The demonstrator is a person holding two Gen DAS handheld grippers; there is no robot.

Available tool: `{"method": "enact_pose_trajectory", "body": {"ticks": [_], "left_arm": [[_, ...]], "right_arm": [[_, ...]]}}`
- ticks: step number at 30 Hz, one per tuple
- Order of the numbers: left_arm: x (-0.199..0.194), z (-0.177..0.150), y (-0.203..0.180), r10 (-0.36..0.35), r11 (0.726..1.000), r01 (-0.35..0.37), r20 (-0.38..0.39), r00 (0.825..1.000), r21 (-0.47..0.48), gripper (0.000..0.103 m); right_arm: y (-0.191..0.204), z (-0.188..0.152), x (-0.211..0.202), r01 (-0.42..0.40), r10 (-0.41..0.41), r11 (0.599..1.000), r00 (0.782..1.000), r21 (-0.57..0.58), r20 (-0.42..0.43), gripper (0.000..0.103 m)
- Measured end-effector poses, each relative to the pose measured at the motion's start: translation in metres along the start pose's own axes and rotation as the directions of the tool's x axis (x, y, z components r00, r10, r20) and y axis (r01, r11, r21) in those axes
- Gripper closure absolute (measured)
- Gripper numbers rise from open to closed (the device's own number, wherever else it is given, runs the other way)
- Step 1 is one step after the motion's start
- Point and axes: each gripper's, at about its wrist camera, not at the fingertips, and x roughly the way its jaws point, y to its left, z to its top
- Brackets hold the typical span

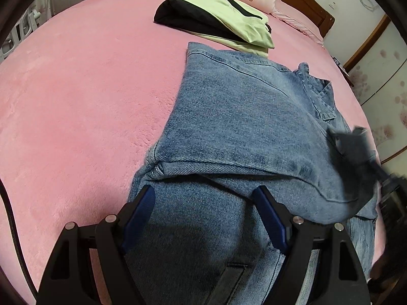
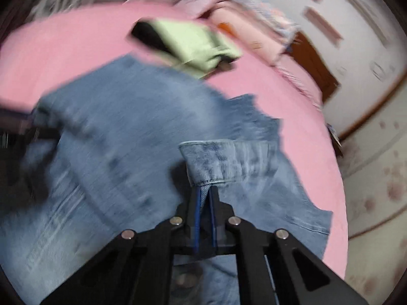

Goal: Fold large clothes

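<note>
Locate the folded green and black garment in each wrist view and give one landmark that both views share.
Left wrist view: the green and black garment lies at top centre on the pink bed cover, just beyond the denim jacket.
Right wrist view: same garment, blurred, upper centre, beyond the denim.
Shared landmark: the brown wooden headboard, to the garment's right in both.

Soft even indoor light, no glare, heavy fisheye warp w/ dark corners, left view sharp, right view motion-blurred
</note>
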Motion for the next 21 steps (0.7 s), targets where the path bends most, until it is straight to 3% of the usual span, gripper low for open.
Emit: {"method": "enact_pose_trajectory", "body": {"ticks": [2,5,8,10,12,13,17,19,21], "left_arm": [[0.000,-0.001,-0.003,0.004,1.000,-0.004,0.001,1.000,0.008,0.024],[0.000,-0.004,-0.008,0.004,1.000,-0.004,0.004,1.000,0.028,0.024],[0.001,-0.009,-0.017,0.040,0.996,-0.041,0.007,0.999,0.083,0.024],[0.001,-0.012,-0.022,0.062,0.991,-0.062,0.006,0.998,0.118,0.024],[0.000,-0.014,-0.025,0.079,0.987,-0.079,0.007,0.997,0.139,0.024],[-0.001,-0.014,-0.025,0.082,0.986,-0.083,0.007,0.997,0.142,0.024],[-0.003,-0.015,-0.024,0.089,0.986,-0.089,0.000,0.996,0.140,0.024],[-0.003,-0.015,-0.024,0.095,0.985,-0.093,-0.003,0.996,0.143,0.024],[-0.002,-0.015,-0.026,0.103,0.984,-0.101,-0.004,0.995,0.147,0.024]], "right_arm": [[-0.035,-0.001,-0.007,-0.001,-0.002,0.991,1.000,0.137,0.021,0.100],[-0.094,-0.027,-0.012,-0.022,0.021,0.927,1.000,0.374,0.008,0.100],[-0.134,-0.075,-0.001,-0.141,0.194,0.806,0.981,0.575,-0.031,0.099],[-0.142,-0.100,0.010,-0.215,0.326,0.736,0.944,0.642,-0.057,0.095],[-0.148,-0.123,0.019,-0.281,0.453,0.635,0.890,0.720,-0.052,0.086],[-0.151,-0.130,0.021,-0.288,0.476,0.606,0.878,0.742,-0.048,0.085],[-0.168,-0.143,0.022,-0.307,0.505,0.509,0.863,0.804,0.010,0.082],[-0.176,-0.139,0.027,-0.323,0.515,0.479,0.856,0.816,0.036,0.074],[-0.185,-0.134,0.040,-0.326,0.519,0.470,0.854,0.821,0.041,0.057]]}}
